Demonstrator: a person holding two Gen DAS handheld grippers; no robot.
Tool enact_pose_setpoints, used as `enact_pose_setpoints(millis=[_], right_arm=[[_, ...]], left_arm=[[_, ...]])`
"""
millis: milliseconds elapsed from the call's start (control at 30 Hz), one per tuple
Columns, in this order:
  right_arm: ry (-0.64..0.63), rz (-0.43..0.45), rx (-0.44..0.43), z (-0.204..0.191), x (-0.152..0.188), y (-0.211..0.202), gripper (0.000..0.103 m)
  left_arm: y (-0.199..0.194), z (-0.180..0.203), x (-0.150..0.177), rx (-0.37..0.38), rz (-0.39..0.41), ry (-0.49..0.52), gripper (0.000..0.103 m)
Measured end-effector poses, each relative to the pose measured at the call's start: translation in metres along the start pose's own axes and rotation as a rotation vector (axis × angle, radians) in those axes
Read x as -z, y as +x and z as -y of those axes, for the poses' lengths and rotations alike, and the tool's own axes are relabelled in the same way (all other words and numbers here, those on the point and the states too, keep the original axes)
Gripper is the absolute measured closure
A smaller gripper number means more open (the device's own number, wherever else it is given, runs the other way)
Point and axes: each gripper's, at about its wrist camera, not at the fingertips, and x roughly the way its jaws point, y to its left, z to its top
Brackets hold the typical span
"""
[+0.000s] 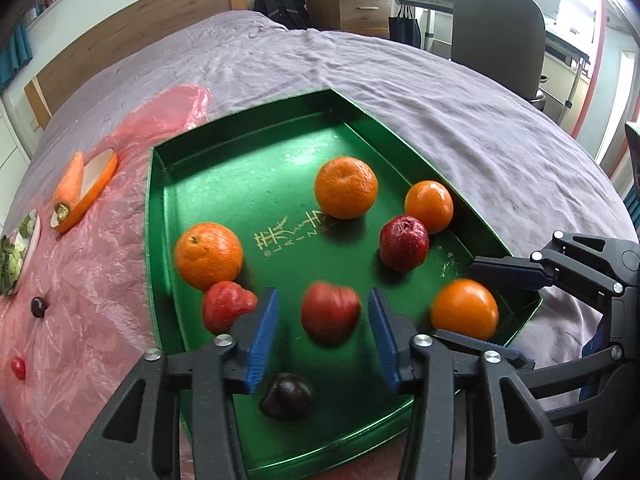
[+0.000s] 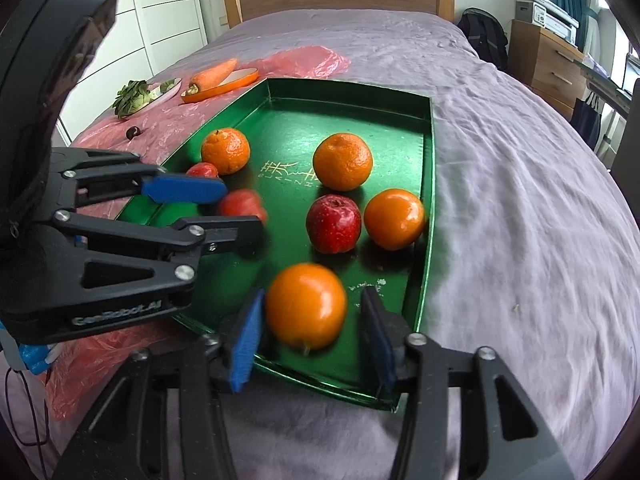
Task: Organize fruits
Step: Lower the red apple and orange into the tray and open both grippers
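The fruits lie loose in the green tray (image 1: pixel 160 184) on the bed (image 1: pixel 460 120). Take the tray's gold lettering (image 1: pixel 296 224) as your landmark. Beyond it sits one orange (image 1: pixel 346 187); to its left, by the tray's left wall, sits another orange (image 1: pixel 209 255), with a red wax apple (image 1: pixel 226 305) touching it on the near side. To the right of the lettering a red apple (image 1: pixel 404 248) rests against a third orange (image 1: pixel 429 206) at the right wall.

Nearer to you than the lettering, a blurred red fruit (image 1: pixel 330 312) lies between the fingers of your left claw (image 1: pixel 323 332). The jaws stand apart with a clear gap on both sides of it, so nothing is held. A dark plum (image 1: pixel 286 395) lies closer still, under that claw.

At the tray's near right corner, a fourth orange (image 2: pixel 306 306) sits between the fingers of your right claw (image 2: pixel 314 340). The jaws are spread wide; the right pad is clear of the orange, the left pad is just beside it, and the orange is blurred.

Left of the tray, on pink plastic sheeting (image 1: pixel 100 320), lie a carrot (image 1: pixel 70 184) on an orange dish (image 1: pixel 96 192), a plate of greens (image 2: pixel 144 94), a small dark fruit (image 1: pixel 39 306) and a small red one (image 1: pixel 18 368).
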Motion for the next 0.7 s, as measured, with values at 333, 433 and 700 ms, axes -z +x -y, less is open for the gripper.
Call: enact_pose_setpoints(millis=[333,433,700], right_arm=[[0.021,0.001,0.011,-0.005,0.003,-0.020,0.010],[0.021,0.011,0.018,-0.010,0.002,-0.031,0.010],[0.024,0.042,0.021,-0.033,-0.001,-0.070,0.009]], left_arm=[[-0.029,-0.006,0.004,-0.013,0.022,-0.012,0.062],[-0.046,-0.012,0.008,-0.019,0.035,-0.039,0.062],[-0.108,-0.045,0.029,-0.094,0.078,-0.153,0.058]])
